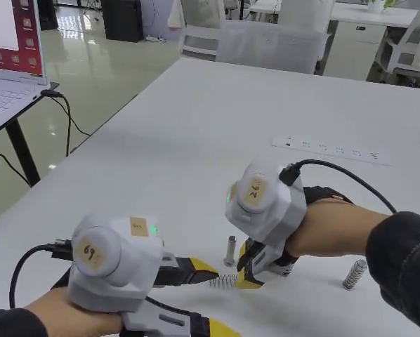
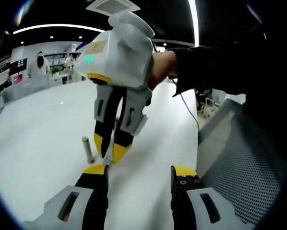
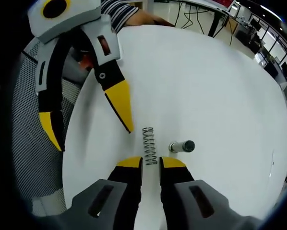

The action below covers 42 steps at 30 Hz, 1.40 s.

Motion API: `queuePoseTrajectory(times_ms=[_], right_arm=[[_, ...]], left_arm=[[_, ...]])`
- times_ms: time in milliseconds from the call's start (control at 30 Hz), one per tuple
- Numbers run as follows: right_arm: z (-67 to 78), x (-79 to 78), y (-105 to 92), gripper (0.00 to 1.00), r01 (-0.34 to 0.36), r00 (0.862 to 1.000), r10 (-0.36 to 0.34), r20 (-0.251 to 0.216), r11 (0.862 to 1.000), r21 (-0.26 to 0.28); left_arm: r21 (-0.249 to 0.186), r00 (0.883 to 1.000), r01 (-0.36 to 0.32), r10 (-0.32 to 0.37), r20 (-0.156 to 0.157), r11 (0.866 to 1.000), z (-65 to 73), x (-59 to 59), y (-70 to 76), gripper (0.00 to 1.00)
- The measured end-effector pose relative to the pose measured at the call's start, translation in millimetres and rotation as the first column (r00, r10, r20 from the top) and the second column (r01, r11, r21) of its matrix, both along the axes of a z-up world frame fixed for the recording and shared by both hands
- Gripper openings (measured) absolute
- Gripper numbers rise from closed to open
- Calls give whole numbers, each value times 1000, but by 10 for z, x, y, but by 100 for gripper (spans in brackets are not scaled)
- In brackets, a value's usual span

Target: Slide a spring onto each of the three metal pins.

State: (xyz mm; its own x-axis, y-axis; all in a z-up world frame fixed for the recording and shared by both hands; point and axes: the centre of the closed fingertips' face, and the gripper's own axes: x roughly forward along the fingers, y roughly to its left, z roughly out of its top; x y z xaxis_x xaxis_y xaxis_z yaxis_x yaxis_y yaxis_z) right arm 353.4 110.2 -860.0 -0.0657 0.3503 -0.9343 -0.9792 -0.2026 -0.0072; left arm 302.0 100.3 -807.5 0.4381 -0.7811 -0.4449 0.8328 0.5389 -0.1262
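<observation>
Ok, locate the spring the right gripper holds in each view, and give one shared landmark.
Head view: spring low centre, lying level, beside the right gripper.
Left gripper view: thin pale streak between the right gripper's yellow fingers, left of centre; coils unclear.
Right gripper view: centre, one end between the fingers.
Landmark: the metal pin beside it.

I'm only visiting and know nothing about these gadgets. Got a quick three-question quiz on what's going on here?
1. Fill in: the left gripper has its jaws ___.
2. What clamps the spring by one end? A) left gripper B) right gripper C) neither gripper
3. True or false: the upright metal pin already wears a spring.
Key: 1 open; 2 B; 3 false.
</observation>
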Motion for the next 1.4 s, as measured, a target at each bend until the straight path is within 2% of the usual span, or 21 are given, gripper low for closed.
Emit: queuePoseTrajectory(times_ms=[167, 333, 667, 800, 933, 1033, 1400], right_arm=[[-77, -12, -11, 9, -17, 1000, 18, 11, 1000, -15], [-65, -22, -50, 8, -22, 1000, 22, 12, 1000, -22], [266, -138, -242, 8, -37, 999, 36, -2, 999, -36], [392, -224, -283, 8, -55, 998, 54, -14, 998, -31], [495, -282, -316, 8, -72, 997, 71, -10, 997, -32], [565, -311, -327, 8, -78, 997, 78, -5, 997, -28], [625, -416, -336, 8, -98, 995, 97, -8, 995, -29]], left_arm=[[1, 1000, -6, 6, 0, 1000, -2, 12, 14, 46], [6, 1000, -11, 11, 1, 1000, -8, 18, 32, 45], [23, 1000, -4, 4, 7, 1000, -5, 50, 22, 44], [23, 1000, 12, -13, 28, 1000, 50, 70, -18, 42], [25, 998, 32, -33, 56, 999, 127, 86, -65, 37], [25, 997, 41, -42, 65, 999, 152, 92, -82, 33], [53, 989, 78, -84, 121, 996, 192, 96, -138, 12]])
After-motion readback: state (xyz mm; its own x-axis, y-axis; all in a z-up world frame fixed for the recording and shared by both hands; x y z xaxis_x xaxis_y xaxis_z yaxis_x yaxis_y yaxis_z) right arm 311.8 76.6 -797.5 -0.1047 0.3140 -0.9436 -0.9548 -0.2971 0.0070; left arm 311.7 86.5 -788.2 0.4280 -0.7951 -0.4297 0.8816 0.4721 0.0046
